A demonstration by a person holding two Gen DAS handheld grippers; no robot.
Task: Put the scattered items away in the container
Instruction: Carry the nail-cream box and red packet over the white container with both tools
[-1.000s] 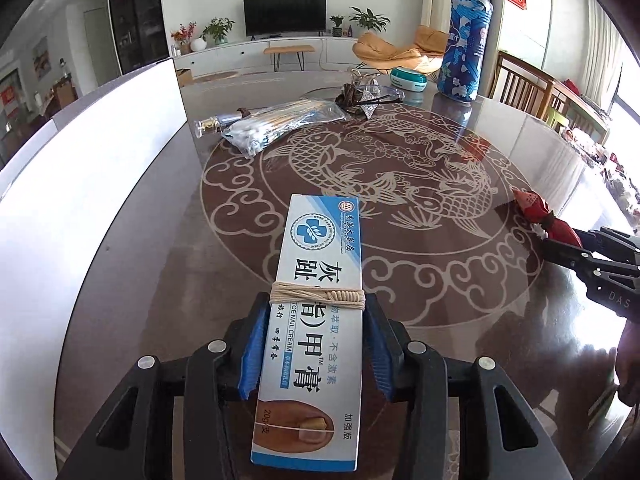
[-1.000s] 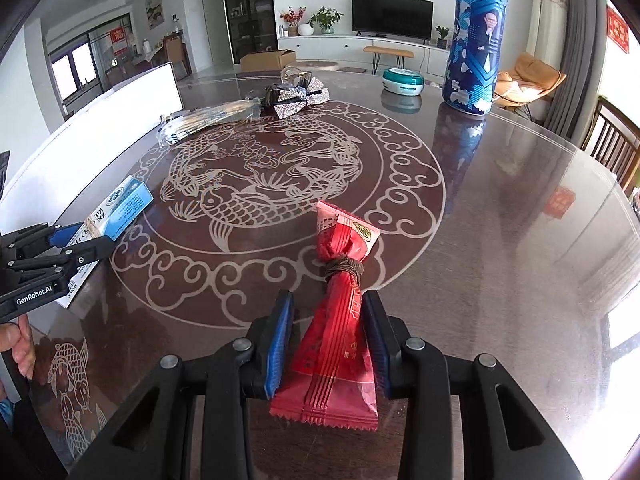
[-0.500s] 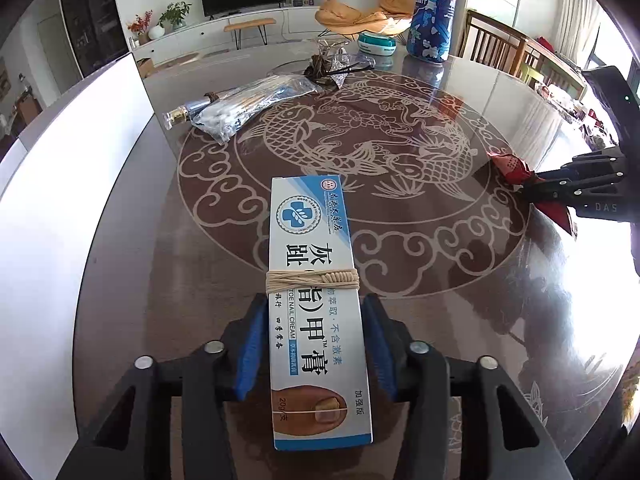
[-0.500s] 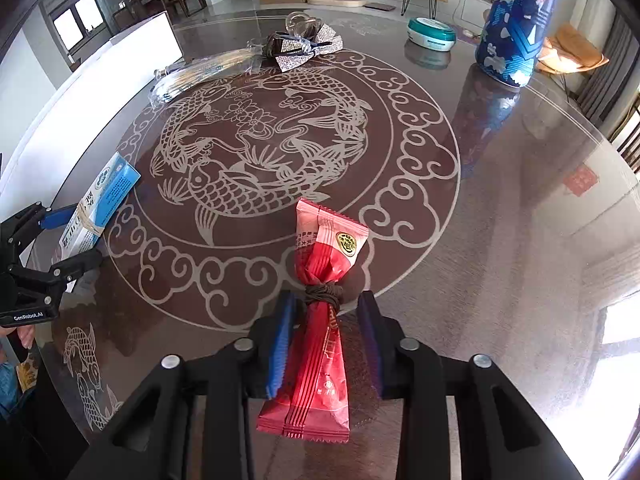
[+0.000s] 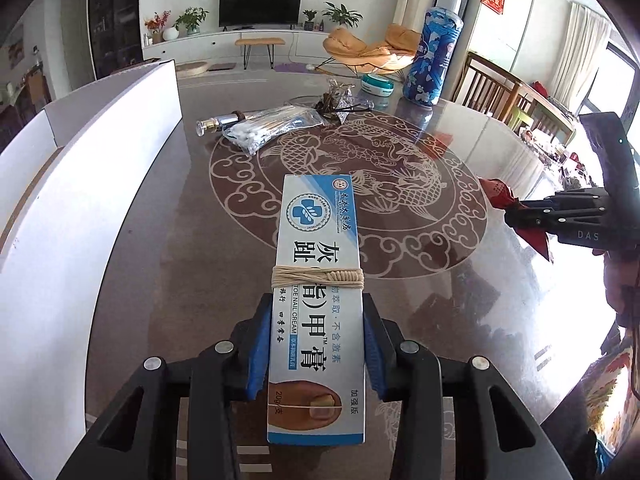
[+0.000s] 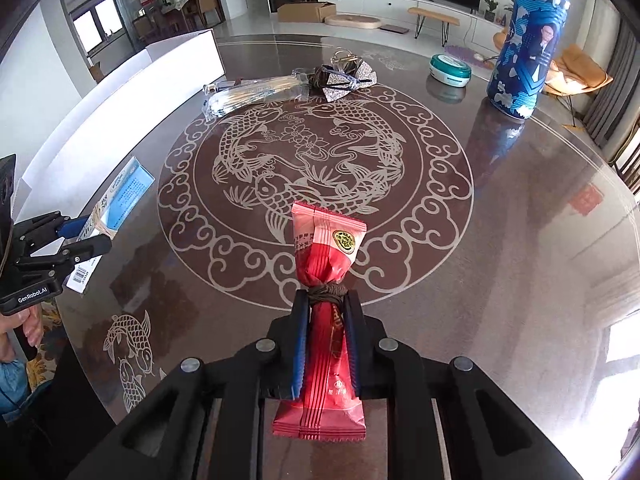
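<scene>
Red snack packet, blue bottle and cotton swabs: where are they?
Red snack packet (image 6: 326, 256), right wrist view, on its upper half above the string.
Blue bottle (image 6: 524, 52), right wrist view, mid-body.
Cotton swabs (image 5: 266, 130), left wrist view, middle of the clear bag.

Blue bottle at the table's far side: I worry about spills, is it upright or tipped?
Upright: the blue bottle stands on its base on the table, cap at top.
</scene>
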